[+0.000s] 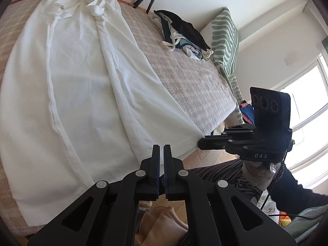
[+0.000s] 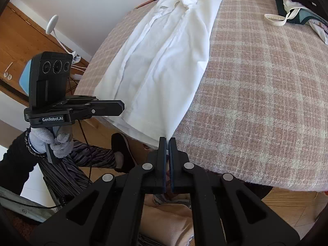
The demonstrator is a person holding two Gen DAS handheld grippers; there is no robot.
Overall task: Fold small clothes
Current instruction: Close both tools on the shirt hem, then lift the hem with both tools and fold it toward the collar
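R gripper (image 2: pixel 167 141) pinched on white shirt (image 2: pixel 164 61) hem corner.
Shirt flat on plaid blanket (image 2: pixel 256 92); L gripper (image 2: pixel 121 107) at other corner, gloved hand (image 2: pixel 51 141).

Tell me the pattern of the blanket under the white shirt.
The blanket is a beige-pink plaid with cream crossing lines, clearest in the right wrist view.

White shirt (image 1: pixel 82 86), plain, no print. Blanket (image 2: pixel 256 94) beneath it: dusty pink-beige with a pale cream check. Heap of clothes (image 1: pixel 182 34): black on top, dark green, white and cream below. Cushion (image 1: pixel 225 39): cream with wavy sage-green stripes. Both grippers, left (image 1: pixel 161 149) and right (image 2: pixel 167 141): matt black. Glove (image 2: pixel 51 141) on the person's hand: pale grey knit. Floor (image 2: pixel 297 205): honey-brown wood.
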